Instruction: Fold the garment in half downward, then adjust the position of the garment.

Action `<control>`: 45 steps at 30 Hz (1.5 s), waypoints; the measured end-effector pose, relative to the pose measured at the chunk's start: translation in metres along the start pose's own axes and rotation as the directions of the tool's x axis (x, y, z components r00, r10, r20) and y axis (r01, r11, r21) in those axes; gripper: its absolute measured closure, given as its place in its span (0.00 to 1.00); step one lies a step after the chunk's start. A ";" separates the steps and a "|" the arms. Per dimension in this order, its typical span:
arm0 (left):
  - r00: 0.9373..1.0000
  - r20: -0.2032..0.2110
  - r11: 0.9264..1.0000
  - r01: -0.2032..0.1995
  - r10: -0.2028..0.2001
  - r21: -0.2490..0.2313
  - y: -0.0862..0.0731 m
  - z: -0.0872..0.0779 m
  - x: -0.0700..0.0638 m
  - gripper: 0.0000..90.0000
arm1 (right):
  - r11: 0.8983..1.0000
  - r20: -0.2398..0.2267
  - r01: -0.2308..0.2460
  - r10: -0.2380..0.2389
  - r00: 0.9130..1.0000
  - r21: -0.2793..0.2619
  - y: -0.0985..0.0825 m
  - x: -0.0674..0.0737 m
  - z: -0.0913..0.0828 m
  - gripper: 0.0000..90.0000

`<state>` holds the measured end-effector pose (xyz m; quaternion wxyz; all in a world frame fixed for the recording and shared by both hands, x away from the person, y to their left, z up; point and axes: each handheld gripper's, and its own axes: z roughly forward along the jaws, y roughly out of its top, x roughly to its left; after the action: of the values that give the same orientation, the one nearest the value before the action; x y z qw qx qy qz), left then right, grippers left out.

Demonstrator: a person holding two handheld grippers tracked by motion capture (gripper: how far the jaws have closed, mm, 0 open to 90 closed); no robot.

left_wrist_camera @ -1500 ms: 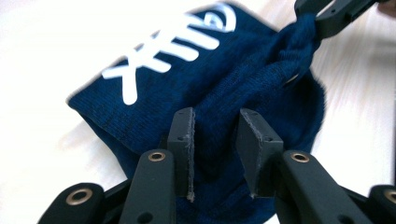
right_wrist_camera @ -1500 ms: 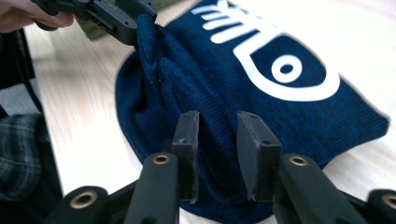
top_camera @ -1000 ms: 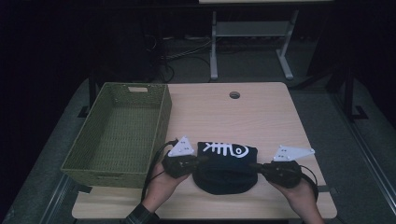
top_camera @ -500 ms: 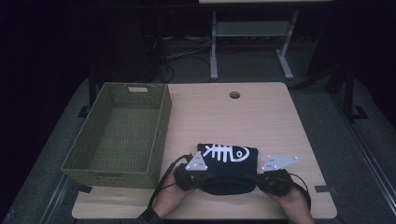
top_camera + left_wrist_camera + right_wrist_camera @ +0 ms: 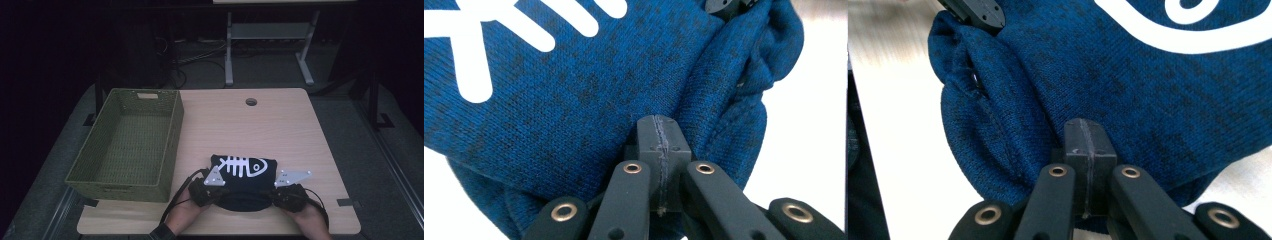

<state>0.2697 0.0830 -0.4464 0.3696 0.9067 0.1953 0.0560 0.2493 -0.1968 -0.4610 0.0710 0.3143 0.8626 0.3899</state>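
Note:
A folded dark blue knit garment (image 5: 245, 172) with a white fish-skeleton print lies on the wooden table (image 5: 260, 125) near its front edge. My left gripper (image 5: 224, 193) sits at the garment's near left corner and my right gripper (image 5: 273, 196) at its near right corner. In the left gripper view the jaws (image 5: 659, 125) are shut, their tip against the blue fabric (image 5: 574, 100). The right gripper view shows the same: jaws (image 5: 1086, 127) pressed together, tip resting on the cloth (image 5: 1148, 90). I see no fabric between either pair of pads.
A green woven basket (image 5: 172, 145) stands on the left of the table, close to my left hand. A round cable hole (image 5: 251, 102) is at the table's far middle. Beyond the table are a dark floor, cables and a desk frame.
Both hands have come down and toward the table's near edge, from beside the garment's middle to its front corners. The garment has hardly shifted. Both jaws stay shut.

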 end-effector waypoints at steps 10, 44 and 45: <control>0.998 -0.070 0.994 -0.002 -0.006 -0.110 0.041 -0.010 0.028 1.00 | 0.993 0.032 0.007 -0.003 0.999 -0.114 0.036 -0.020 -0.007 1.00; 0.999 -0.030 0.994 0.033 -0.036 -0.101 0.030 -0.004 0.029 1.00 | 0.991 0.034 -0.005 0.010 0.999 -0.134 0.035 -0.021 -0.006 1.00; 0.999 -0.018 0.993 0.042 -0.045 -0.109 0.027 -0.006 0.025 1.00 | 0.991 0.031 -0.005 0.009 0.999 -0.135 0.032 -0.018 -0.009 1.00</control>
<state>0.2997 0.0790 -0.4243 0.4176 0.8801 0.2154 0.0679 0.2759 -0.1973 -0.4342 0.1043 0.3178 0.8321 0.4425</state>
